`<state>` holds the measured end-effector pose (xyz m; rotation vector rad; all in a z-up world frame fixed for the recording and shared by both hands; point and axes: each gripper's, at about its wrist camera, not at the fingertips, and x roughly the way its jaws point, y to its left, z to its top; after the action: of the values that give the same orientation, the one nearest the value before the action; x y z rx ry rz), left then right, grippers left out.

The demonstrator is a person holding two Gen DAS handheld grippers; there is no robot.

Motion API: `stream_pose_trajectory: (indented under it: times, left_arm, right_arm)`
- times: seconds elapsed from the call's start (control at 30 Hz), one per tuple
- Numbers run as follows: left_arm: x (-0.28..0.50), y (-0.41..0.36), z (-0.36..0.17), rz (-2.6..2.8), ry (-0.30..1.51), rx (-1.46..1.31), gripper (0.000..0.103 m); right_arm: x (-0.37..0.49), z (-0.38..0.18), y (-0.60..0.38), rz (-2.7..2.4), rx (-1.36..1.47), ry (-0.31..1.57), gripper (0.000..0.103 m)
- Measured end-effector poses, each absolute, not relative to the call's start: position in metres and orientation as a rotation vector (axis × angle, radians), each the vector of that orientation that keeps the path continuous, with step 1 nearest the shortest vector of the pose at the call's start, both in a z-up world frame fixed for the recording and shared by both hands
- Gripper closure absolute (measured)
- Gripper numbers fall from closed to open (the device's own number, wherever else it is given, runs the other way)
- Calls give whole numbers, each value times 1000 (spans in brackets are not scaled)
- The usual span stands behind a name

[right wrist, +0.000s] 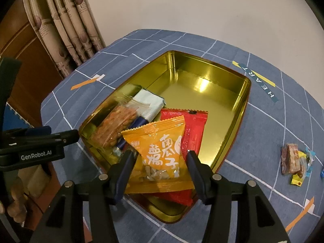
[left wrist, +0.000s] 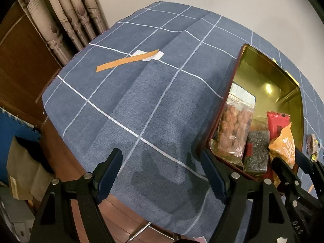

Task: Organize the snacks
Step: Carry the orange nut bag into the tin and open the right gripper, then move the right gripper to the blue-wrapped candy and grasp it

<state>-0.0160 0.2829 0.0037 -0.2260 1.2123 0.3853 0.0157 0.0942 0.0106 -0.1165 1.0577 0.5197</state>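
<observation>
"GenRobot.AI" runs in white along the black left claw [right wrist: 38,141]. A dark strip [right wrist: 260,83] on the desk's blue cloth [right wrist: 263,121] reads "HEART". White Chinese characters cover the orange snack packet [right wrist: 162,151]; the right claw's arm [left wrist: 297,228] bears "DAS".

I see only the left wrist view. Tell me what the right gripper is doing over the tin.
Observer: The right gripper straddles the orange packet, one finger at each side. I can't tell whether the pads press on it.
Operator: Say what that packet rests on.
Observer: It lies on a red packet at the near end of the tin.
Operator: Report what's still outside, right of the tin.
Observer: A small pile of sweets sits on the cloth.
</observation>
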Motion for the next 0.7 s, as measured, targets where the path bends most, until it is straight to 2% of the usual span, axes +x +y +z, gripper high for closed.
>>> stream_pose_trajectory:
  times: [0.7]
  left_arm:
    - [-15,284,2,391,1210,-210,26]
  right_arm:
    - [19,28,39,465,-16,1003,47]
